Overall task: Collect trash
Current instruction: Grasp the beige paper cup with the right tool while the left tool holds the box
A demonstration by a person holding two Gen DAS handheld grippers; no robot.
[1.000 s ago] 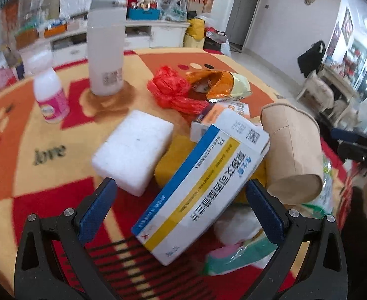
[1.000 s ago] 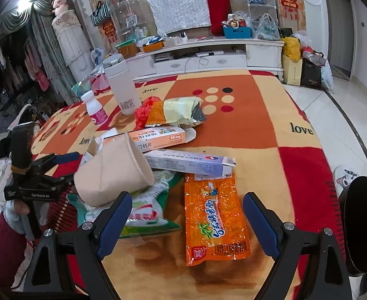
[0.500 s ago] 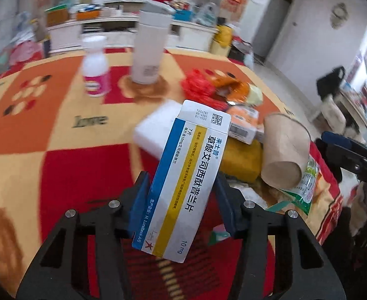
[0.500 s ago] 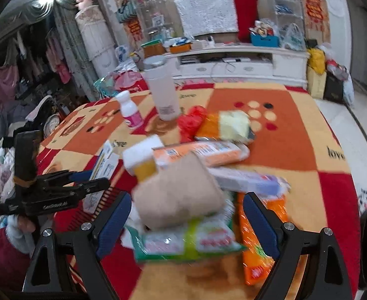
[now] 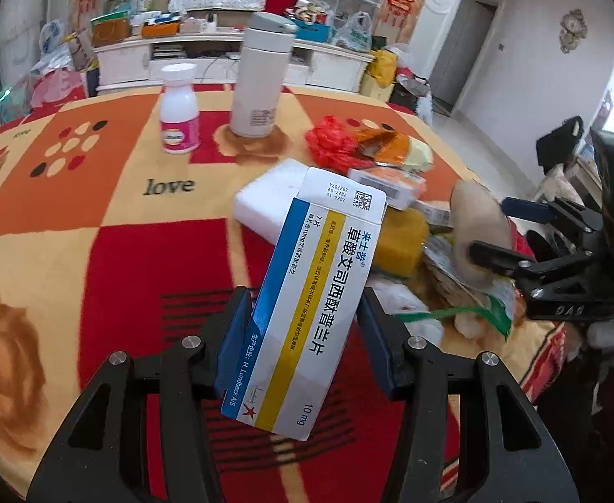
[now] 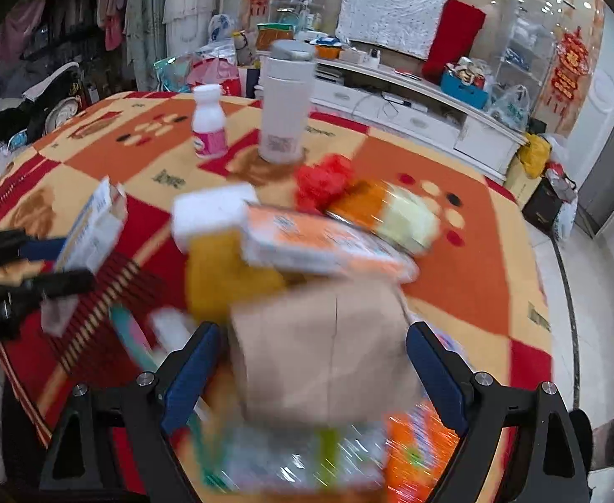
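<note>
Our left tongs (image 5: 307, 335) are clamped on the white, blue and yellow box (image 5: 311, 302), lifted tilted above the near red part of the table (image 5: 55, 209). Our right tongs (image 6: 311, 369) stand wide apart around the brown paper cup (image 6: 323, 352) (too blurred to say whether the pads touch it), which lies on its side atop the wrappers at the right of the trash heap. Beyond sit a foam block (image 5: 265, 201), a yellow sponge (image 5: 399, 243), a red bag (image 5: 332, 142), a bottle (image 5: 179, 109) and a flask (image 5: 261, 79).
</note>
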